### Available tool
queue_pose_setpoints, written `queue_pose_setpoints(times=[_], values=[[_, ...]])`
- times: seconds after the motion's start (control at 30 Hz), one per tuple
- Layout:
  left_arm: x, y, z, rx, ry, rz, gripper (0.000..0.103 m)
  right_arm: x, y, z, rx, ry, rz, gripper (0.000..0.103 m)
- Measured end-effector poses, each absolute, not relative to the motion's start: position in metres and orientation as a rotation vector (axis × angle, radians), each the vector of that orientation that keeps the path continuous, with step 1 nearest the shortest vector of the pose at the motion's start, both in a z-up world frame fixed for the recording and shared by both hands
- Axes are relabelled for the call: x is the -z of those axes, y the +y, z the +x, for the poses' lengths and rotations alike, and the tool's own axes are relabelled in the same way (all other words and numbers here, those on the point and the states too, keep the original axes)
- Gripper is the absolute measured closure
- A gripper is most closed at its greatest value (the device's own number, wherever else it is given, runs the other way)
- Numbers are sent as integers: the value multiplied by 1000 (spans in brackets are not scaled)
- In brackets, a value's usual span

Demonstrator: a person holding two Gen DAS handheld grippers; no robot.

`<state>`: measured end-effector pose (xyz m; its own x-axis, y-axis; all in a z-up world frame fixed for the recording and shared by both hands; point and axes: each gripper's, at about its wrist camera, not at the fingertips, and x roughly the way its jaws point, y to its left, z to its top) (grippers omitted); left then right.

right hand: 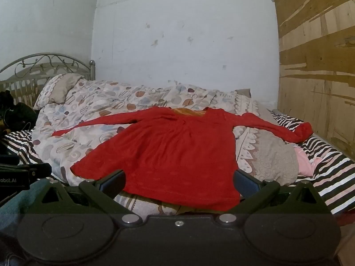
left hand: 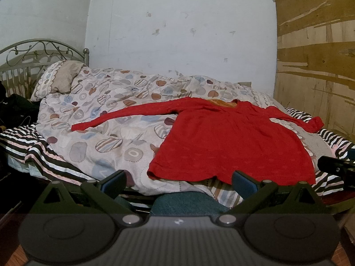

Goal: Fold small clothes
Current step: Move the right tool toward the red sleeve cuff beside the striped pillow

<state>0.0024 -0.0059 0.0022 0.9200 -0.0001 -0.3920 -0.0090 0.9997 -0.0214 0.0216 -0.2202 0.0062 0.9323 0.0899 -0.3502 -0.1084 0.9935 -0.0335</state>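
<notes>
A small red long-sleeved top (left hand: 233, 141) (right hand: 177, 155) lies spread flat on a patterned quilt, both sleeves stretched out to the sides and the hem nearest me. An orange lining shows at its neck. My left gripper (left hand: 177, 181) is open just short of the hem's left corner, nothing between its fingers. My right gripper (right hand: 179, 181) is open too, its fingers standing either side of the hem's near edge without pressing on the cloth. The right gripper's body shows at the left wrist view's right edge (left hand: 337, 168); the left gripper's body (right hand: 20, 175) appears at the right wrist view's left edge.
The quilt (left hand: 106, 119) with hearts and circles covers a bed with a striped sheet (right hand: 328, 168). A pillow (left hand: 60, 79) and a metal headboard (left hand: 33, 53) are at the left. A wooden panel (right hand: 317, 66) stands at the right. Pink cloth (right hand: 306, 161) lies right of the top.
</notes>
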Motion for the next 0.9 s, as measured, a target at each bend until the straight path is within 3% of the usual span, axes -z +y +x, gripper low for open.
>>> queue_pose_setpoints(times=[0.5, 0.77, 0.9], values=[[16, 2, 2, -8, 434, -29, 0, -5, -221, 26, -102, 370, -41, 0], [6, 16, 29, 0, 538, -62, 0, -12, -226, 66, -82, 584, -11, 0], [-6, 23, 48, -15, 578, -53, 0, -27, -230, 87, -57, 587, -34, 0]])
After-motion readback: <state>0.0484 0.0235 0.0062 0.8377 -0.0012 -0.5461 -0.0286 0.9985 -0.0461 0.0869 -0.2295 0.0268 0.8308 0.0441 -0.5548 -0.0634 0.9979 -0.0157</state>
